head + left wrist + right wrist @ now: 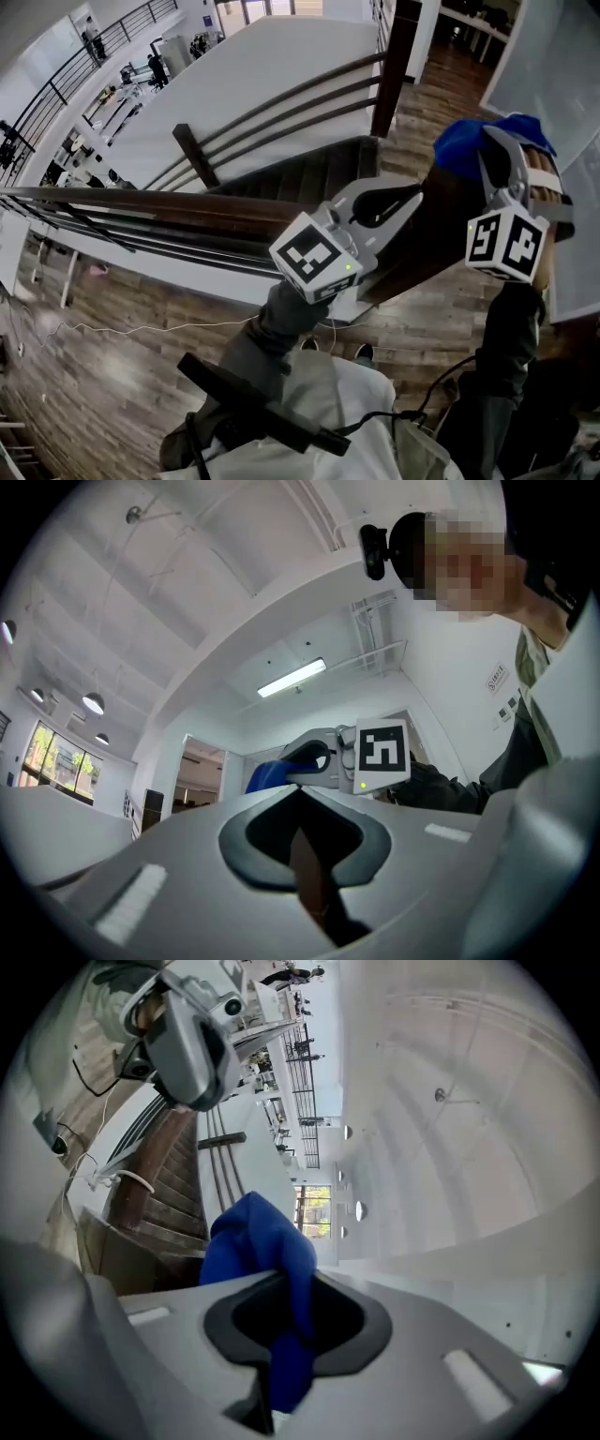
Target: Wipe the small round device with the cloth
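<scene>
My right gripper point(489, 142) is held up at the right of the head view, shut on a blue cloth point(466, 146) that bunches out past its tips. In the right gripper view the cloth point(260, 1242) hangs through the closed jaws of the right gripper point(281, 1281). My left gripper point(413, 199) is at mid-frame, shut with nothing between its tips, and its own view shows the left gripper point(298, 788) pointing towards the ceiling. The two grippers are close together, both in the air. No small round device shows in any view.
A dark wooden handrail point(141, 201) and a staircase point(314, 173) lie below the grippers, with a dark post point(399, 56) behind. Wood floor point(112, 375) is far below. A black bar point(262, 408) crosses the person's chest.
</scene>
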`<act>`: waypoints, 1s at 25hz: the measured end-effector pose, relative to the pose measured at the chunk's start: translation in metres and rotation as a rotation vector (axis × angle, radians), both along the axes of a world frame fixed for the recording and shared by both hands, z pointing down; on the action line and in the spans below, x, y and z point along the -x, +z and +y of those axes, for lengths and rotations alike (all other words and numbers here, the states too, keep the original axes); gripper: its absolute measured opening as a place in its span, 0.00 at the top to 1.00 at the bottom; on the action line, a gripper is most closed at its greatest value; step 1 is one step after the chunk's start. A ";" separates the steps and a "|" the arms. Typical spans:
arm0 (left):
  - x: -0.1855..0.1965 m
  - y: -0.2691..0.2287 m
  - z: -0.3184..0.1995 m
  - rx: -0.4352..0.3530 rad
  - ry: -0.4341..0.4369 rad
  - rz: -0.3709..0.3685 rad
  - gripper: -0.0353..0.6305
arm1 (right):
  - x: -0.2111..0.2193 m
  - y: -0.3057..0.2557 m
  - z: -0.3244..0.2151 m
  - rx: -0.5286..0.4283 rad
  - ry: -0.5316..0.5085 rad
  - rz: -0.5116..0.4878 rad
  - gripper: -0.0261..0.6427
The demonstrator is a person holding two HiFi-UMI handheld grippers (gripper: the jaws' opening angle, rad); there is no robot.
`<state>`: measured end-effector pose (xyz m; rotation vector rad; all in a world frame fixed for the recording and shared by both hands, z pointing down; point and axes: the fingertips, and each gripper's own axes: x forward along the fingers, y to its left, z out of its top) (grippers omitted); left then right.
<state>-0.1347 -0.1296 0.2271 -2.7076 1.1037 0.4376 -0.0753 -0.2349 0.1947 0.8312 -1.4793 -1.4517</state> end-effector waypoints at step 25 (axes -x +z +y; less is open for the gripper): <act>-0.061 -0.015 -0.012 -0.025 -0.212 0.059 0.95 | -0.080 -0.021 0.052 -0.129 -0.412 -0.345 0.87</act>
